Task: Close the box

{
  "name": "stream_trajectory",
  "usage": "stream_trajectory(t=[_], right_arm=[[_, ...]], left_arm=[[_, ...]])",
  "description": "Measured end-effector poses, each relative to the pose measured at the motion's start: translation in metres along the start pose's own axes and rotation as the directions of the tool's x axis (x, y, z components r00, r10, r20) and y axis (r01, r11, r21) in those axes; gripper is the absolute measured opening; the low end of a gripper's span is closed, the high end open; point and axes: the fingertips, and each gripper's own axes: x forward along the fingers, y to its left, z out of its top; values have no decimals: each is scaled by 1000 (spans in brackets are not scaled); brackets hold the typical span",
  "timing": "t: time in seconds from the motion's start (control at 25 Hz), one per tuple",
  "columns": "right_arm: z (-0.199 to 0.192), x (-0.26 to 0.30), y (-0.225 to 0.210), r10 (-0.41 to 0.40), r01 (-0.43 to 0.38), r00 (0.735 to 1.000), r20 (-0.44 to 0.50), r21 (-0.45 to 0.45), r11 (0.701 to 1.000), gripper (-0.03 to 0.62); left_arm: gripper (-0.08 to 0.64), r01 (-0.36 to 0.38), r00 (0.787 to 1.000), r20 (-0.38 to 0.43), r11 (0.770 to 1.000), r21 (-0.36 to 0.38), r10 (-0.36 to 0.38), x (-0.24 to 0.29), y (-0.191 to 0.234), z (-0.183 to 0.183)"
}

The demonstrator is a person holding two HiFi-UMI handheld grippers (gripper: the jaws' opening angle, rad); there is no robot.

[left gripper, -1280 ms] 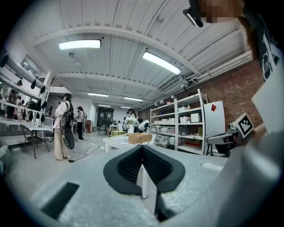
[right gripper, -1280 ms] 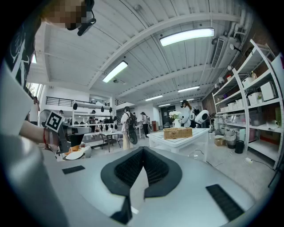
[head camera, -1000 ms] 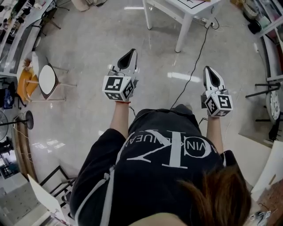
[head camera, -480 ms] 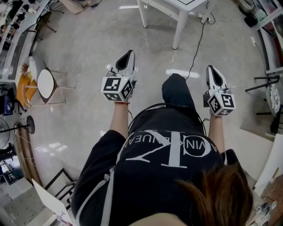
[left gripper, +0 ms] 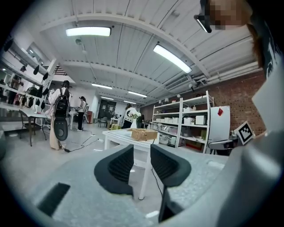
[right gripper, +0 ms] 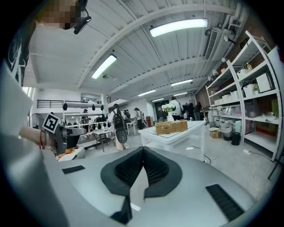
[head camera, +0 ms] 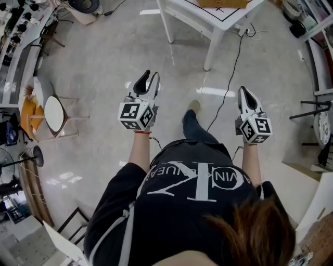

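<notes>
A woven wicker box [left gripper: 143, 134] sits on a white table [left gripper: 116, 138] some way ahead of me; it also shows in the right gripper view as the box [right gripper: 171, 127]. From the head view only the table's edge [head camera: 208, 15] and a sliver of the box [head camera: 223, 3] appear at the top. My left gripper [head camera: 149, 78] is held out over the floor, and its jaws have just been opening; a gap with nothing in it stands between them [left gripper: 142, 147]. My right gripper [head camera: 243, 92] is shut and empty, pads together [right gripper: 142, 150]. Both are well short of the table.
A round white side table [head camera: 54, 109] and an orange chair [head camera: 27, 106] stand at the left. A black cable [head camera: 231, 57] trails over the floor from the table. White shelving [left gripper: 186, 128] lines the right wall. People [left gripper: 60, 119] stand far back.
My left gripper's jaws have parted from shut to open. Both grippers and the person have moved forward, and the table with the box is nearer.
</notes>
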Motion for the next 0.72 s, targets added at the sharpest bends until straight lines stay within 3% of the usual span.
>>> stream_trajectory(t=[0.72], right_arm=[[45,187,-95,-40,40,999,-35,14,999,-2]], left_arm=[[147,135,991,-31,990,42,-133,231,48,47]])
